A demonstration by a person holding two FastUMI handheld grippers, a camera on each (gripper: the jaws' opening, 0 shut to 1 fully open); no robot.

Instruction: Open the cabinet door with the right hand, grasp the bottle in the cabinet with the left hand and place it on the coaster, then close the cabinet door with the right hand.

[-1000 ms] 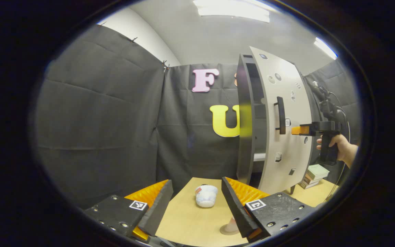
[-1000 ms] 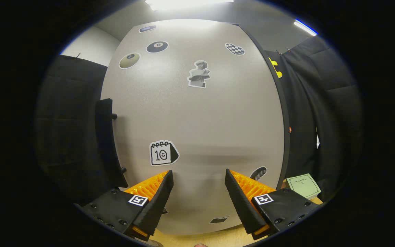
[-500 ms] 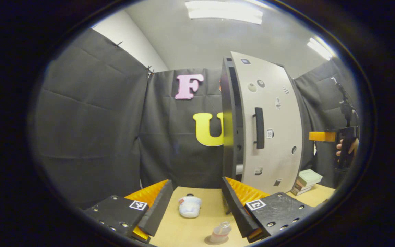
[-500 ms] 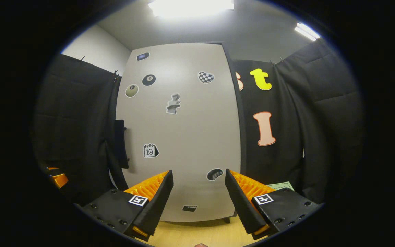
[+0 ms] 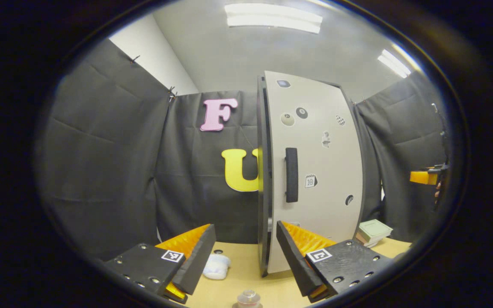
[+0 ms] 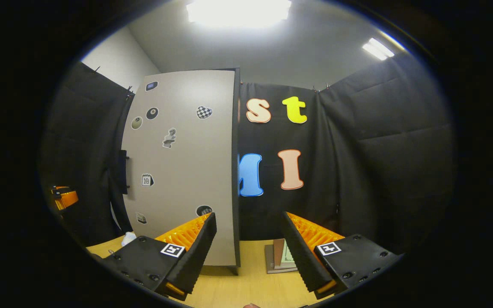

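The pale cabinet door (image 5: 319,171) with its dark vertical handle (image 5: 291,174) lies flat against the dark cabinet body. Stickers dot the door (image 6: 182,167). A small clear bottle (image 5: 247,297) stands on the wooden table at the very bottom edge of the left gripper view, below and between my left gripper's fingers; its base is cut off. My left gripper (image 5: 244,252) is open and holds nothing. My right gripper (image 6: 248,252) is open too, set back from the door's hinge side. Each gripper appears far off in the other's view: the right gripper (image 5: 424,176) and the left gripper (image 6: 64,197).
A white soft toy (image 5: 216,266) lies on the wooden table (image 5: 280,286) left of the cabinet. A stack of books (image 5: 372,231) sits at the cabinet's right, also seen in the right gripper view as books (image 6: 283,256). Black cloth walls close in the booth.
The door swung from ajar to flat against the cabinet. Both grippers drew back from it, and the right gripper moved away to the right. The bottle slid lower in the left gripper view.
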